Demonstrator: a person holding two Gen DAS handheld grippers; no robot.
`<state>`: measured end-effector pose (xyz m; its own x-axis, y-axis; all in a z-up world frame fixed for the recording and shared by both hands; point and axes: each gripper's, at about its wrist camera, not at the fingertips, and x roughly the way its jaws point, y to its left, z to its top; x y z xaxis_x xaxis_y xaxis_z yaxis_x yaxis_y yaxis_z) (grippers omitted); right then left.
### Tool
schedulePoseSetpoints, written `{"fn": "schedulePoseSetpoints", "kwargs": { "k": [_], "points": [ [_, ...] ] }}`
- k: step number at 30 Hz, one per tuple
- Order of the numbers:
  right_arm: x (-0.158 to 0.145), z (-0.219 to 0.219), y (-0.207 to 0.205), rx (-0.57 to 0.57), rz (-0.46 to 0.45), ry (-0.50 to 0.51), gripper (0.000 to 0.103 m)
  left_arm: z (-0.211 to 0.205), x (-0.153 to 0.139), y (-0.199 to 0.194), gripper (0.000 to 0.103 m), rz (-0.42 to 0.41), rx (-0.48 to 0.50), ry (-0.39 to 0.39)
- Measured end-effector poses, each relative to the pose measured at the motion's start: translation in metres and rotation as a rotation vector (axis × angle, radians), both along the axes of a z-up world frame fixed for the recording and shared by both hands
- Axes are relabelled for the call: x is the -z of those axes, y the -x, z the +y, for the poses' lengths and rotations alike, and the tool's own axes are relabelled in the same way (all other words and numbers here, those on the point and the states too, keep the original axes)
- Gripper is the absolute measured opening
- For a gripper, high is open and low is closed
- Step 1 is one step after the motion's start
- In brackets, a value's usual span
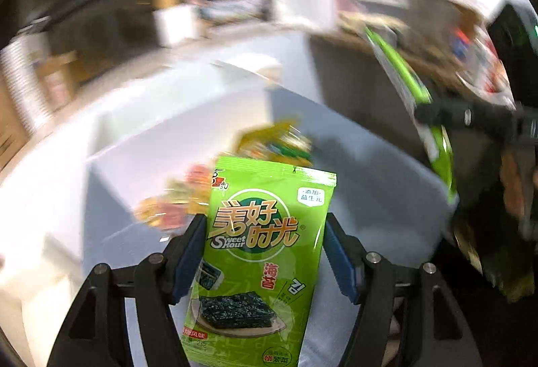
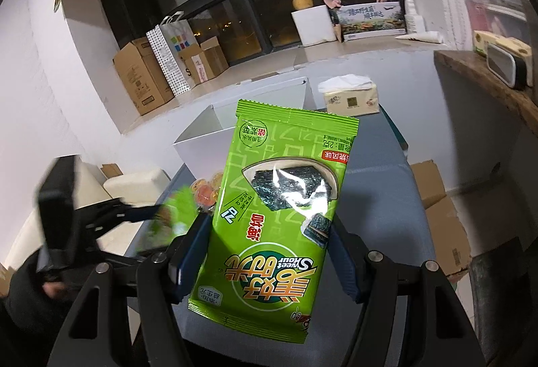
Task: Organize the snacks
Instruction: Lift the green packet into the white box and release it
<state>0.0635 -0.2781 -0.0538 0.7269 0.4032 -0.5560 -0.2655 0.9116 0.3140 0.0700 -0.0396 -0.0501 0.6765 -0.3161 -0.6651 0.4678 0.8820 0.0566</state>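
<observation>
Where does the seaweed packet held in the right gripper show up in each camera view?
Left wrist view: the right-hand seaweed packet is at the upper right, edge-on and blurred, pinched by the right gripper; the central left-hand seaweed packet is a different one.
Right wrist view: it fills the centre, print upside down.
Shared landmark: the small colourful snacks on the table.

A grey-blue table (image 2: 380,185) carries an open white box (image 2: 215,141), a tissue pack (image 2: 349,96) and small wrapped snacks (image 2: 203,190).
</observation>
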Motion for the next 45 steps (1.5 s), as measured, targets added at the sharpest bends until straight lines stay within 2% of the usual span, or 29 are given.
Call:
{"fn": "schedulePoseSetpoints", "kwargs": {
  "k": [2, 4, 6, 10, 13, 16, 19, 24, 29, 31, 33, 34, 35, 36, 38, 41, 45],
  "points": [
    [-0.002, 0.005, -0.007, -0.016, -0.004, 0.007, 0.072, 0.012, -0.009, 0.005, 0.072, -0.007, -0.115, 0.08],
    [-0.002, 0.012, -0.013, -0.029, -0.003, 0.021, 0.072, 0.023, -0.013, 0.009, 0.072, 0.027, -0.183, 0.189],
    [-0.003, 0.019, -0.019, -0.054, -0.007, 0.039, 0.072, 0.028, -0.018, 0.01, 0.072, 0.013, -0.244, 0.214],
    [-0.003, 0.033, -0.032, -0.097, -0.012, 0.057, 0.072, 0.04, -0.027, 0.001, 0.072, -0.001, -0.294, 0.242],
    [-0.006, 0.04, -0.042, -0.117, -0.016, 0.067, 0.072, 0.043, -0.039, -0.008, 0.072, -0.028, -0.311, 0.233],
    [-0.014, 0.051, -0.062, -0.129, -0.03, 0.084, 0.072, 0.048, -0.048, -0.036, 0.072, -0.069, -0.323, 0.23],
    [-0.032, 0.062, -0.095, -0.138, -0.055, 0.084, 0.072, 0.056, -0.063, -0.067, 0.072, -0.083, -0.325, 0.247],
    [-0.057, 0.084, -0.165, -0.131, -0.057, 0.088, 0.072, 0.065, -0.088, -0.135, 0.073, -0.16, -0.369, 0.205],
    [-0.064, 0.097, -0.236, -0.08, -0.007, 0.107, 0.072, 0.071, -0.087, -0.21, 0.074, -0.114, -0.366, 0.207],
    [-0.058, 0.103, -0.259, -0.075, 0.016, 0.135, 0.073, 0.07, -0.081, -0.237, 0.078, -0.114, -0.332, 0.21],
    [-0.052, 0.106, -0.275, -0.076, 0.032, 0.158, 0.076, 0.069, -0.074, -0.259, 0.081, -0.104, -0.366, 0.176],
    [-0.049, 0.108, -0.283, -0.072, 0.037, 0.165, 0.079, 0.07, -0.068, -0.272, 0.093, -0.082, -0.366, 0.184],
    [-0.044, 0.107, -0.292, -0.068, 0.044, 0.163, 0.089, 0.071, -0.063, -0.28, 0.101, -0.066, -0.364, 0.199],
    [-0.041, 0.106, -0.298, -0.055, 0.054, 0.167, 0.095, 0.072, -0.06, -0.286, 0.102, -0.063, -0.369, 0.206],
    [-0.032, 0.097, -0.303, -0.021, 0.08, 0.135, 0.095, 0.075, -0.052, -0.294, 0.102, -0.043, -0.391, 0.189],
    [-0.022, 0.085, -0.301, -0.025, 0.105, 0.097, 0.103, 0.075, -0.047, -0.291, 0.102, -0.028, -0.374, 0.204],
    [-0.019, 0.076, -0.291, -0.02, 0.084, 0.121, 0.103, 0.073, -0.045, -0.276, 0.103, -0.045, -0.352, 0.195]
  ]
}}
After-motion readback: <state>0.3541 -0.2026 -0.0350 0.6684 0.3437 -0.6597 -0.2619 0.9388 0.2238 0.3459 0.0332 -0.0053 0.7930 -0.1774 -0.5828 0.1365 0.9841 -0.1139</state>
